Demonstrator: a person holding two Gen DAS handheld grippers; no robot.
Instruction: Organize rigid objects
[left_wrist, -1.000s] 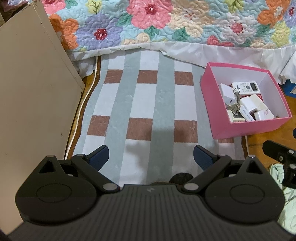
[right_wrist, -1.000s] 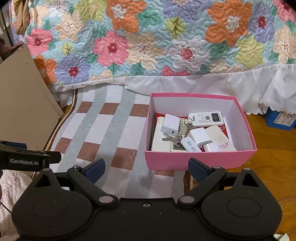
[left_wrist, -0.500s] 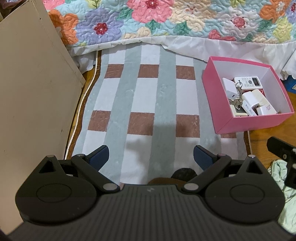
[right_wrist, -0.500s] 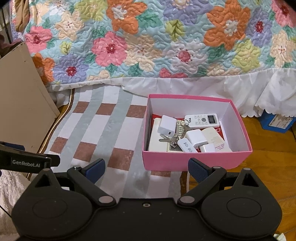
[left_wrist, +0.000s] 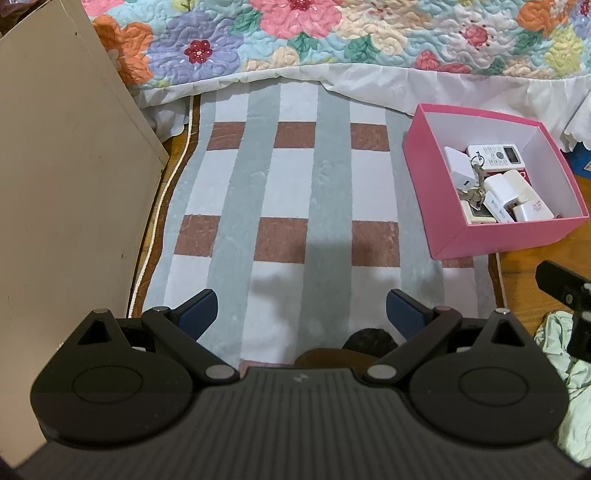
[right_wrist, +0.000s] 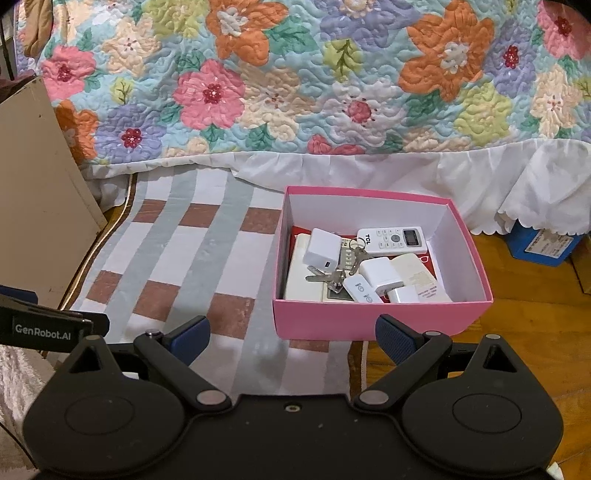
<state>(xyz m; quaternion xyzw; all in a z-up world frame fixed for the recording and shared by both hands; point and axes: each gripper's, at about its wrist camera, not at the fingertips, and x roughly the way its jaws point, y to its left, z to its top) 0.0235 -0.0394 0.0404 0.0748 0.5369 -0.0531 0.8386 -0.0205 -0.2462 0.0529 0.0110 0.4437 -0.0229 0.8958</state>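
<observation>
Beside the rug – pink box (right_wrist: 369, 321) now farther – right gripper (right_wrist: 291, 334) open.

left claw (left_wrist: 301, 312): we drew back, more rug (left_wrist: 288, 192) shows | right claw (right_wrist: 292, 338): we backed off, pink box (right_wrist: 369, 321) sits farther
</observation>
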